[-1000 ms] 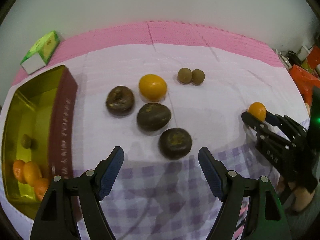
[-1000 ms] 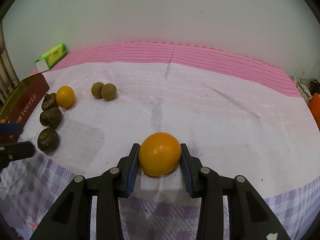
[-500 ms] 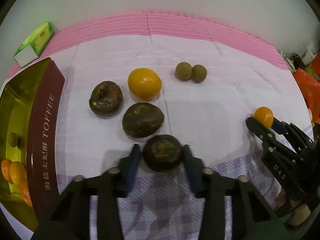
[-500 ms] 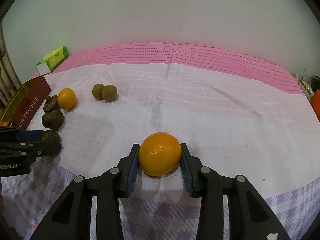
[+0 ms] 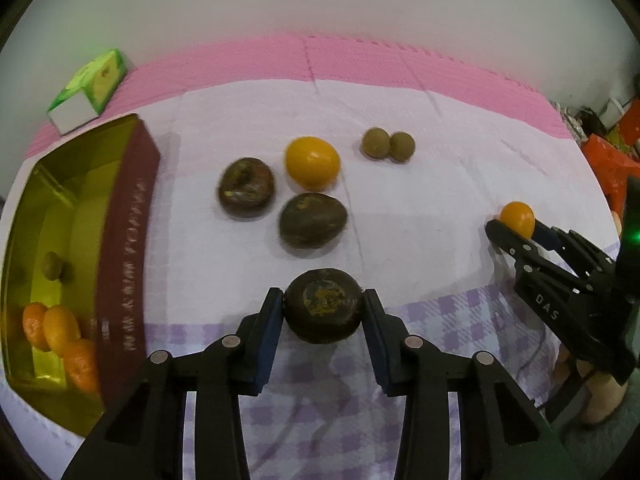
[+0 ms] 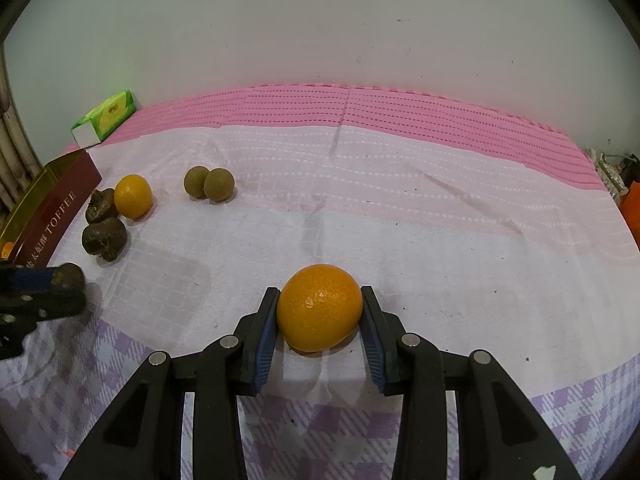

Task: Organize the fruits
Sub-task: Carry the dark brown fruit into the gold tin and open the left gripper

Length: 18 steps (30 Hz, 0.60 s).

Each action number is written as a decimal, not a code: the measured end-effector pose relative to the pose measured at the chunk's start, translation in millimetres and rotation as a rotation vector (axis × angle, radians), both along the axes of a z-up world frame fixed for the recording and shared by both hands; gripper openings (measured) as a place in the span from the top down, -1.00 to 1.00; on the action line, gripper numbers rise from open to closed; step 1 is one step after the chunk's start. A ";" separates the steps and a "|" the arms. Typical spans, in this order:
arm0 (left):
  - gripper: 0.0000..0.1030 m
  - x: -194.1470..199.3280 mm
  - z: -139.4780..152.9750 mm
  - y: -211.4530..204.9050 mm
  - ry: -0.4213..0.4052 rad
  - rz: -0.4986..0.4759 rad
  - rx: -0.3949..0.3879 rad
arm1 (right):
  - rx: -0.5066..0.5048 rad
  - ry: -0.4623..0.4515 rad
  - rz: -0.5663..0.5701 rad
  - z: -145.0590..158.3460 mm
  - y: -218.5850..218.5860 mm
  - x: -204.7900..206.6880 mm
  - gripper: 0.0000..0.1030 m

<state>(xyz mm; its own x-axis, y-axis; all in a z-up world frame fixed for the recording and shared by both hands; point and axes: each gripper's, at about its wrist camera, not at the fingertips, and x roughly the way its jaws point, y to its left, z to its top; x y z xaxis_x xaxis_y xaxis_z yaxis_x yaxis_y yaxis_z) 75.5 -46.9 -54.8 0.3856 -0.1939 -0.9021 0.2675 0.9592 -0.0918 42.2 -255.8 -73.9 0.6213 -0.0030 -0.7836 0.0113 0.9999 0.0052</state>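
Far left: open gold tin (image 5: 132, 216) holding three small oranges (image 5: 56, 332) near its front end and one small brown fruit (image 5: 52, 266). Green box (image 5: 90, 86) beyond it. On the white cloth (image 5: 420, 208), right of the tin: two dark brown fruits (image 5: 280, 208), an orange fruit (image 5: 312, 162), a touching pair of small round fruits (image 5: 388, 145). Nearer: left gripper (image 5: 323, 312), fingers clamped on a third dark fruit (image 5: 323, 310). Far right: right gripper (image 6: 319, 312), fingers closed on a large orange (image 6: 319, 307), resting on the cloth.
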 end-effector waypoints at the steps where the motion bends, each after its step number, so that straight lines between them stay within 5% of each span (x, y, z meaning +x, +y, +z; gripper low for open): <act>1: 0.21 -0.8 3.8 5.1 -0.006 0.007 -0.003 | -0.002 0.000 0.000 -0.1 0.6 0.2 0.29; 18: 0.21 25.8 49.8 125.6 -0.119 0.215 0.030 | -0.021 0.002 -0.003 -2.0 4.7 1.4 0.30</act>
<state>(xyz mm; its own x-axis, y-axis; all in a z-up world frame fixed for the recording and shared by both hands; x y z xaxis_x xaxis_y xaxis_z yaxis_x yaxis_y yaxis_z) 101.3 78.8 -5.0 0.5187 -0.0700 -0.8521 0.0641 0.9970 -0.0429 43.6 -251.1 -75.9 0.6200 -0.0213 -0.7843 0.0145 0.9998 -0.0157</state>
